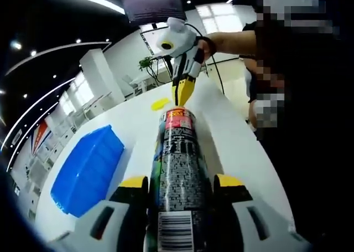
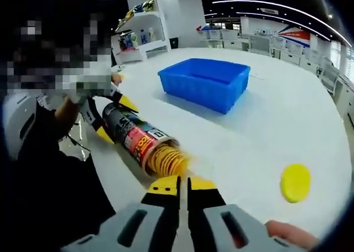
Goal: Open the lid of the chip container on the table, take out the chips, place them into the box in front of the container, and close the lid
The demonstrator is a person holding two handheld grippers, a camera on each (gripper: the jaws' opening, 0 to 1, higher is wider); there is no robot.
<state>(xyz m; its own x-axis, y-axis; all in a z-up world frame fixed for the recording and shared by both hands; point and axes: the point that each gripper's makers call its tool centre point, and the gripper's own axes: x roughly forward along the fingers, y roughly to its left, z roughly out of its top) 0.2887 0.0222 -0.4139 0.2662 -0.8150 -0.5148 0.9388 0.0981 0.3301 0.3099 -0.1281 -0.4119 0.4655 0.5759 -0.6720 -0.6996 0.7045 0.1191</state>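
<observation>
The white table [image 2: 287, 113] spreads across both views, and on it, toward its far side in the right gripper view, sits the blue box [image 2: 206, 83], open-topped and rectangular; in the left gripper view the same blue box [image 1: 88, 171] lies to the left of the can. The chip container [image 1: 178, 174], a tall dark printed tube, is clamped between the yellow-tipped jaws of the left gripper [image 1: 180, 188] and held lying along that gripper's line of sight. In the right gripper view the chip container [image 2: 138, 144] is tipped on its side, its open mouth toward the camera with a stack of chips [image 2: 166, 160] showing at the rim. The right gripper [image 2: 182, 186] has its jaws pressed together just at that mouth. The yellow lid [image 2: 295, 181] lies flat on the table to the right, well apart from the container.
</observation>
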